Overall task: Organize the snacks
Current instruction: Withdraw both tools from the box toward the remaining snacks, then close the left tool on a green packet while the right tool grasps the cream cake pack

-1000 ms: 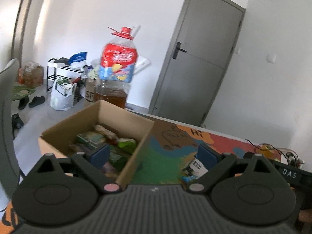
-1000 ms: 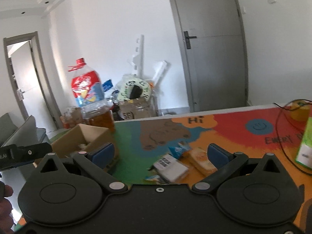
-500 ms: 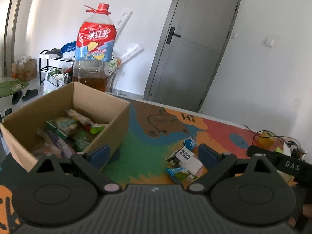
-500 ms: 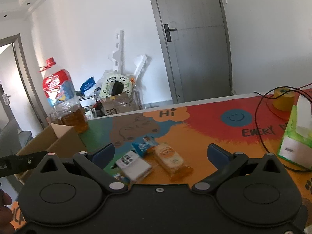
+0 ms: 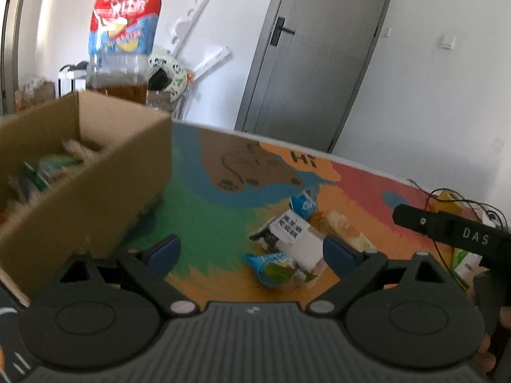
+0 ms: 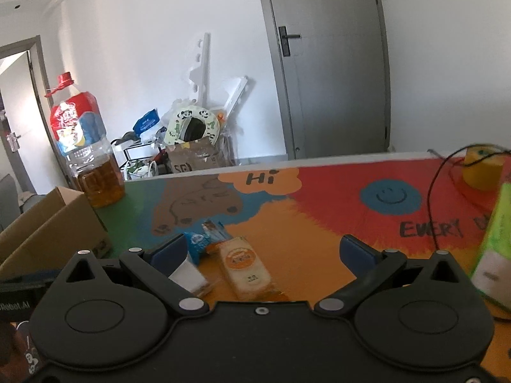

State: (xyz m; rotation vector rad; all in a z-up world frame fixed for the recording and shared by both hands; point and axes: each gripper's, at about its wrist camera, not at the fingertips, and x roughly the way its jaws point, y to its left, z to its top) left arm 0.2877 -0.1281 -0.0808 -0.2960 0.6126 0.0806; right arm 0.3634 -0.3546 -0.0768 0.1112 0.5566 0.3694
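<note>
On the colourful printed counter (image 6: 319, 223), loose wrapped snack packets (image 5: 287, 242) lie right of the brown cardboard box (image 5: 83, 191) holding sorted ones, while left gripper (image 5: 252, 252) and right gripper (image 6: 262, 255) hang spread and empty nearby, apparently ready to grasp.

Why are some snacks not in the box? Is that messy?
A little. A few snack packets lie loose in a jumble on the colourful mat, while the cardboard box beside them already holds others. Nothing looks spilled or torn.
</note>
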